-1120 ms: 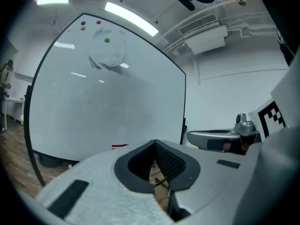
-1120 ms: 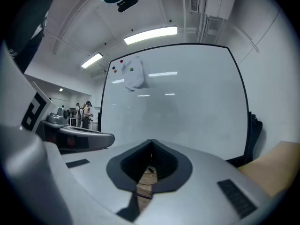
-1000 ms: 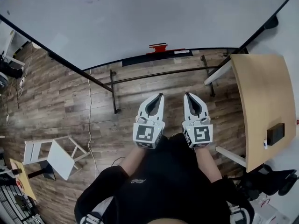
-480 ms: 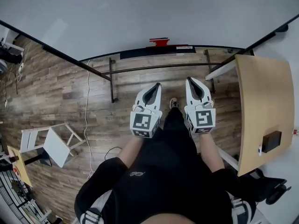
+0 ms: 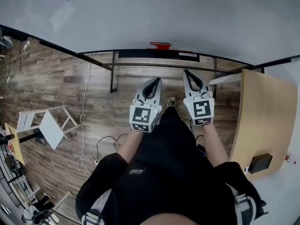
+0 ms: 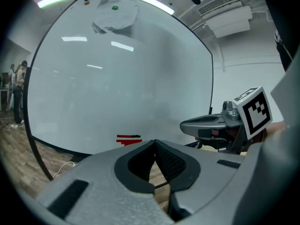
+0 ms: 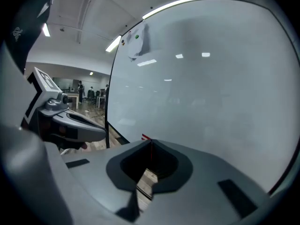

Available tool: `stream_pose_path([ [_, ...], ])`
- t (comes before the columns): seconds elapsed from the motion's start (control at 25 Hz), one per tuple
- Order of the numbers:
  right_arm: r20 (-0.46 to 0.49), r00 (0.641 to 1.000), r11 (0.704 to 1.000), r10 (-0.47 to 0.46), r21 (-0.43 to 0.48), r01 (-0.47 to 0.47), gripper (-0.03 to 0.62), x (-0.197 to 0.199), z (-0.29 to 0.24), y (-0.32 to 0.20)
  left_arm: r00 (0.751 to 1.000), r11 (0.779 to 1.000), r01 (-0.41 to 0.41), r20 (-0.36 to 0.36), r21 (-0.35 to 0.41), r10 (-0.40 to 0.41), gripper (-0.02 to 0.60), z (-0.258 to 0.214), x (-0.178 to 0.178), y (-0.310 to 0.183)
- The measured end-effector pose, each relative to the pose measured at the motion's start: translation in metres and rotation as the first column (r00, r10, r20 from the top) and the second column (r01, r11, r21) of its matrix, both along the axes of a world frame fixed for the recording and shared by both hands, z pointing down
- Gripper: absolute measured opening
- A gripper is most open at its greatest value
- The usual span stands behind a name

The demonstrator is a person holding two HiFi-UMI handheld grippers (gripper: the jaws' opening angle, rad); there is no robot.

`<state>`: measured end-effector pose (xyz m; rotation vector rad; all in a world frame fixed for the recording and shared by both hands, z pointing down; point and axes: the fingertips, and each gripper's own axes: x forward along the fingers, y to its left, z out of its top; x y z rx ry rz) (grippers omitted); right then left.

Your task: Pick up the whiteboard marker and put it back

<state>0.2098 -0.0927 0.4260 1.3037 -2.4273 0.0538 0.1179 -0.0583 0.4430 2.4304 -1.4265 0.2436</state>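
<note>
**Marker ahead on the ledge, both claws shut and well short of it**

I'm looking down over the rig now. The left claw (image 5: 156, 80) and right claw (image 5: 186, 72) are side by side, both aimed at the foot of the whiteboard (image 5: 140, 18). Each one's own view shows the jaws pinched tip to tip with nothing between them, so both are closed and empty.

The whiteboard marker (image 5: 160, 46) is the red shape sitting on the black tray (image 5: 140, 54) along the board's bottom edge. It's well apart from both claws, with open wooden floor (image 5: 93, 93) in between. It reads as red stripes stacked one over the other, and I can't tell whether that's one marker or more.

Here's the relation that counts. From the left claw, the marker lies forward and a touch to its left, above the jaw tips in that claw's view. From the right claw, it peeks out just over the closed tips, almost straight down the line of the jaws. From above, it sits ahead of the gap between the two claws, a shade nearer the left one's side. I'd call the reach about even.

The long axis runs sideways along the tray, square across the way both claws point. That suits a pinch across the barrel, I reckon, if the jaws stand one above the other. Either claw would have to spread its jaws first, then close the distance.
</note>
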Motion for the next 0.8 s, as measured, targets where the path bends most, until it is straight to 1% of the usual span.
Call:
stream_pose_path([
  [0.2, -0.069, 0.995, 0.993, -0.076, -0.093, 0.07, 0.003, 0.011, 0.038, -0.034, 0.998, 0.996, 0.061, 0.025, -0.058, -0.06, 0.006, 0.024, 0.005, -0.011],
  [0.28, -0.127, 0.986, 0.988, -0.104, -0.125, 0.088, 0.003, 0.015, 0.054, -0.045, 0.995, 0.993, 0.095, 0.036, -0.073, -0.093, 0.006, 0.03, 0.002, -0.013],
  [0.36, -0.208, 0.968, 0.983, -0.14, -0.144, 0.111, 0.003, 0.021, 0.071, -0.055, 0.991, 0.988, 0.132, 0.047, -0.08, -0.128, 0.006, 0.036, -0.003, -0.015],
  [0.44, -0.288, 0.94, 0.976, -0.184, -0.17, 0.139, 0.002, 0.025, 0.089, -0.065, 0.985, 0.981, 0.17, 0.051, -0.094, -0.166, 0.006, 0.045, -0.008, -0.018],
  [0.52, -0.357, 0.906, 0.967, -0.225, -0.198, 0.162, 0.003, 0.029, 0.106, -0.074, 0.98, 0.971, 0.198, 0.05, -0.135, -0.193, 0.006, 0.064, -0.012, -0.019],
  [0.56, -0.399, 0.884, 0.964, -0.243, -0.205, 0.172, 0.003, 0.029, 0.113, -0.078, 0.978, 0.965, 0.206, 0.05, -0.164, -0.201, 0.006, 0.076, -0.012, -0.018],
  [0.64, -0.494, 0.825, 0.959, -0.274, -0.205, 0.196, 0.003, 0.029, 0.125, -0.086, 0.978, 0.954, 0.21, 0.049, -0.213, -0.205, 0.006, 0.098, -0.011, -0.019],
  [0.72, -0.564, 0.771, 0.955, -0.295, -0.207, 0.214, 0.003, 0.028, 0.135, -0.094, 0.979, 0.951, 0.205, 0.051, -0.233, -0.198, 0.006, 0.111, -0.009, -0.025],
  [0.8, -0.595, 0.741, 0.949, -0.313, -0.227, 0.219, 0.003, 0.027, 0.143, -0.1, 0.981, 0.953, 0.193, 0.05, -0.235, -0.187, 0.006, 0.116, -0.005, -0.034],
])
